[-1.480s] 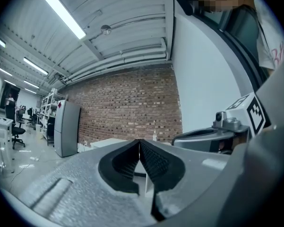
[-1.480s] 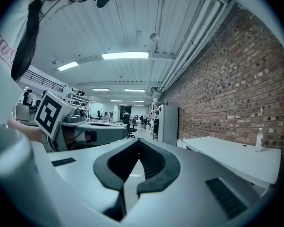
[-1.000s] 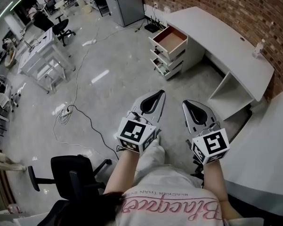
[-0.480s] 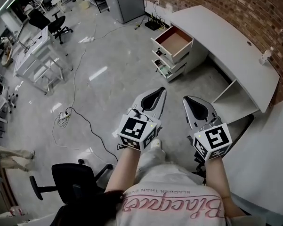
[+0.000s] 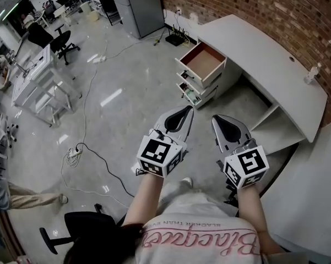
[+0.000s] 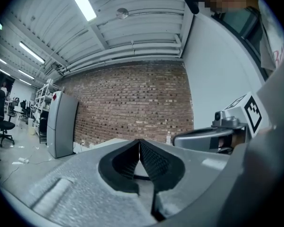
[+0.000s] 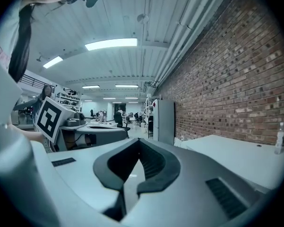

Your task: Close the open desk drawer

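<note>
A white desk (image 5: 264, 54) stands along the brick wall at the upper right of the head view. Its drawer unit has the top drawer (image 5: 205, 61) pulled out, showing a brown, empty inside. The two lower drawers (image 5: 194, 89) also stand a little ajar. My left gripper (image 5: 189, 109) and right gripper (image 5: 214, 119) are held side by side over the floor, well short of the drawers, both pointing toward the desk. The jaws of the left gripper (image 6: 140, 143) meet with nothing between them, and the right gripper (image 7: 139, 141) is shut and empty too.
A black office chair (image 5: 82, 229) sits behind me at the lower left. A cable with a power strip (image 5: 74, 154) trails over the floor. A white bench (image 5: 36, 78), a grey cabinet (image 5: 145, 4) and another person's leg (image 5: 19, 194) are to the left. A bottle (image 5: 310, 73) stands on the desk.
The desk and open drawer have come nearer in the head view, and the chair has slid down and back. Both grippers keep the same shut pose side by side.
</note>
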{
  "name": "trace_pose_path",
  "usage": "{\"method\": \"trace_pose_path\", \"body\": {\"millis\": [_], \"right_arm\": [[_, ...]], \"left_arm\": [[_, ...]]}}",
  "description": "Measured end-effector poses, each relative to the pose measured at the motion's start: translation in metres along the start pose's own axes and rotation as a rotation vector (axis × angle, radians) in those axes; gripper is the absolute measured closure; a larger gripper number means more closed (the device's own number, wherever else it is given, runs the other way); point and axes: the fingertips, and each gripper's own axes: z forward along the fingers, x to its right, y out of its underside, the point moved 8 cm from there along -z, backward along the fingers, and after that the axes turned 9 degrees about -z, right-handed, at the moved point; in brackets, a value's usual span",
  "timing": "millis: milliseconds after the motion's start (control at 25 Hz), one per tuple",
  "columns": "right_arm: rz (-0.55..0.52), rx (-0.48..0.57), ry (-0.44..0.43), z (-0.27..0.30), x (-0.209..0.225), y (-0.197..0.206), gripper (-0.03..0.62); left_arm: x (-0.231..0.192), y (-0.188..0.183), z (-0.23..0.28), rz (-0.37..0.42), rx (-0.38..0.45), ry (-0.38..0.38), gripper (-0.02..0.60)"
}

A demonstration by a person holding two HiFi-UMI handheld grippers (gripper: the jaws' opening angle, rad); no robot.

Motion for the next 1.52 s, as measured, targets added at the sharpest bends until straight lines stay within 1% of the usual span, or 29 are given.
{"method": "trace_pose_path", "body": {"millis": [200,360,520,800,1000,1160,1520], "right_arm": [[0.001,-0.028,0.013,0.016,0.003,0.006,0.583],[0.029,-0.05,0.026,0.022,0.012,0.013,0.583],[0.044,-0.048,0.03,0.033,0.024,0.016,0.583],[0.047,-0.034,0.002,0.066,0.051,0.02,0.582],[0.056,-0.019,-0.009,0.093,0.08,0.022,0.583],[0.057,-0.026,-0.025,0.115,0.108,0.032,0.583],[0.058,-0.045,-0.06,0.169,0.192,0.039,0.582]], "left_arm": [[-0.02,0.006,0.012,-0.032,-0.012,0.014,0.574],[-0.028,0.009,0.019,-0.047,-0.022,0.016,0.574],[-0.038,0.012,0.027,-0.059,-0.036,0.001,0.574],[-0.062,0.01,0.054,-0.06,-0.037,-0.043,0.574],[-0.078,0.008,0.084,-0.054,-0.048,-0.055,0.574],[-0.094,0.013,0.116,-0.065,-0.053,-0.069,0.574],[-0.123,0.004,0.204,-0.084,-0.07,-0.098,0.574]]}}
